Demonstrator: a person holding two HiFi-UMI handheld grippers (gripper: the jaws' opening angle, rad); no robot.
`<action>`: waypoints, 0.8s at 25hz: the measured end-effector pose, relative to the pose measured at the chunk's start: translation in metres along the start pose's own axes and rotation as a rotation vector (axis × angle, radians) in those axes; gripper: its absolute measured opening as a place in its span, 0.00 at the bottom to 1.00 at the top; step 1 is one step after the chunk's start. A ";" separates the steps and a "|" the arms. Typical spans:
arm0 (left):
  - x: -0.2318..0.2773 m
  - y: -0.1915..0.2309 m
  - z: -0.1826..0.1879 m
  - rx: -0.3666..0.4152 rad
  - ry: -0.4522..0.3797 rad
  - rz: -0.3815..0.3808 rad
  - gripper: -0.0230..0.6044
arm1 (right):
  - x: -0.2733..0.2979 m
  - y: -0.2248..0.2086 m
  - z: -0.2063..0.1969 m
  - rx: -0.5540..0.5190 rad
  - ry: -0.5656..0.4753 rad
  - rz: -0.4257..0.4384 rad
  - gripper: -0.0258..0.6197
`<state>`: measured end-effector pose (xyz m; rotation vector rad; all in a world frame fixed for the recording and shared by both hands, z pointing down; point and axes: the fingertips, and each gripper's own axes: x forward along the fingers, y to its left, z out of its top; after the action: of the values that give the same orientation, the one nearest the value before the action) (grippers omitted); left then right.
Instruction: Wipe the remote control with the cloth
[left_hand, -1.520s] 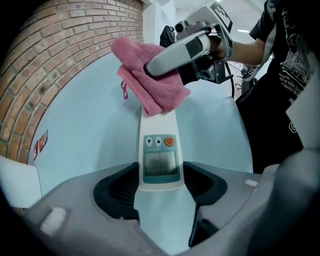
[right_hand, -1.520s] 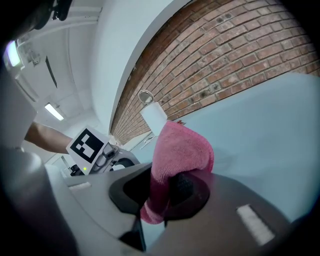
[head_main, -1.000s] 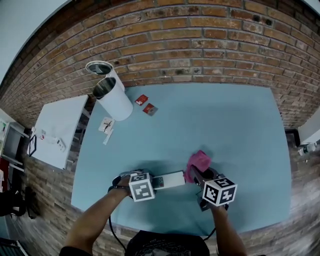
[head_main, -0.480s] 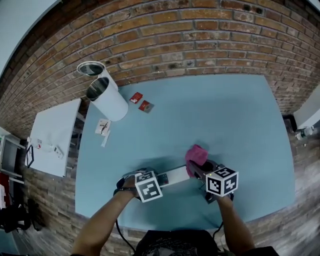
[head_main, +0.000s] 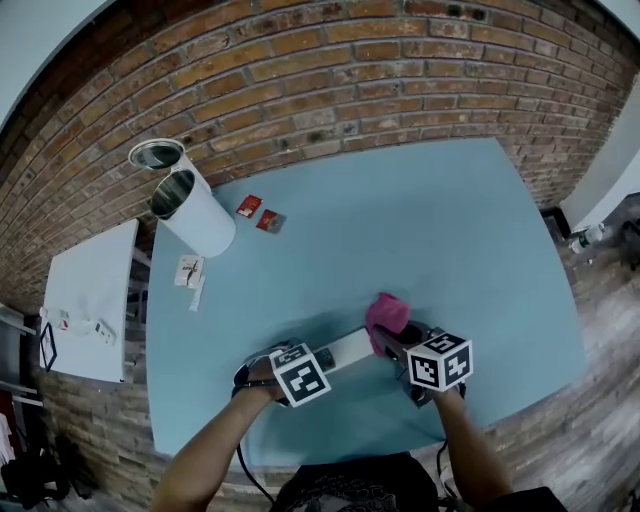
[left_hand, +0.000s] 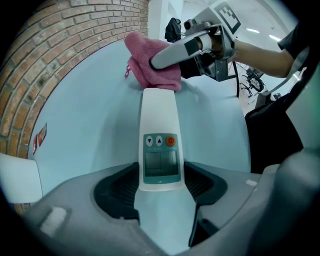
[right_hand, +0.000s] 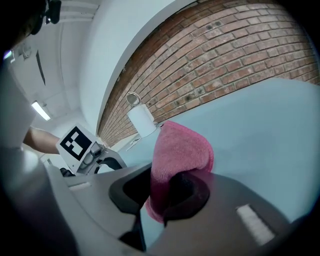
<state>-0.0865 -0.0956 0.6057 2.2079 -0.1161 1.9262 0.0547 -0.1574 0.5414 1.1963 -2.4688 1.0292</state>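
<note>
While my left gripper (left_hand: 161, 186) is clamping the remote control (left_hand: 159, 120) by its near end on the table (head_main: 450, 230), my right gripper (right_hand: 160, 200) is pinching the cloth (right_hand: 182, 150) at its far end. Judging wiping underway, I am planning a light lengthwise stroke.

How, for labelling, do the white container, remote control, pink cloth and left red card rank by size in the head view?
1. white container
2-3. remote control and pink cloth, too alike to rank
4. left red card
</note>
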 end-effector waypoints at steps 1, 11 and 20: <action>0.000 0.000 0.000 0.000 -0.004 0.000 0.47 | -0.001 0.001 -0.001 0.003 -0.003 -0.008 0.14; -0.001 0.000 0.000 0.012 -0.061 0.000 0.47 | -0.014 0.012 -0.011 0.049 -0.069 -0.079 0.14; -0.002 0.001 0.001 0.003 -0.089 0.003 0.48 | -0.023 0.029 -0.020 0.095 -0.146 -0.137 0.14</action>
<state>-0.0865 -0.0967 0.6035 2.2964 -0.1304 1.8307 0.0460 -0.1180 0.5308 1.4973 -2.4267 1.0667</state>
